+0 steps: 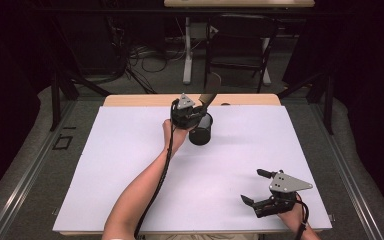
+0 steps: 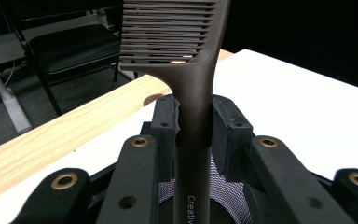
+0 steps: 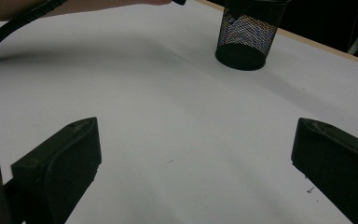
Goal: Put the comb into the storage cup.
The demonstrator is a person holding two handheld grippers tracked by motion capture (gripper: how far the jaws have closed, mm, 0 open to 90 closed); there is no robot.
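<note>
We see one dark brown comb (image 2: 182, 60) standing upright between the pads of the left claw (image 2: 193, 121), its handle clamped there and its teeth rising above the jaws. The lower end of the handle runs down into the mouth of a black mesh cup (image 2: 223, 196) directly beneath the claw — whether the tip touches the cup's bottom we cannot tell. In the high view the left claw (image 1: 200, 111) hangs over that cup (image 1: 201, 131), with the comb (image 1: 209, 96) sticking up and tilted towards the table's far edge. The cup stands on the white table (image 1: 130, 165) near the middle of the far edge, where a strip of bare wood (image 1: 130, 100) shows beyond the white surface.

Nothing lies between the comb and the cup; the claw's own jaws crowd the cup's rim on both sides.

The right claw (image 1: 257, 187) sits well apart, near the table's near right corner, resting low over the surface. Its jaws stand wide and released, with nothing between them — in the right gripper view the claw (image 3: 193, 163) frames bare white table (image 3: 177, 116), with the mesh cup (image 3: 244, 37) farther off.

We count one comb, one cup and two claws. A dark chair (image 1: 240, 40) and a tangle of cables (image 1: 145, 55) stand on the floor beyond the table.
</note>
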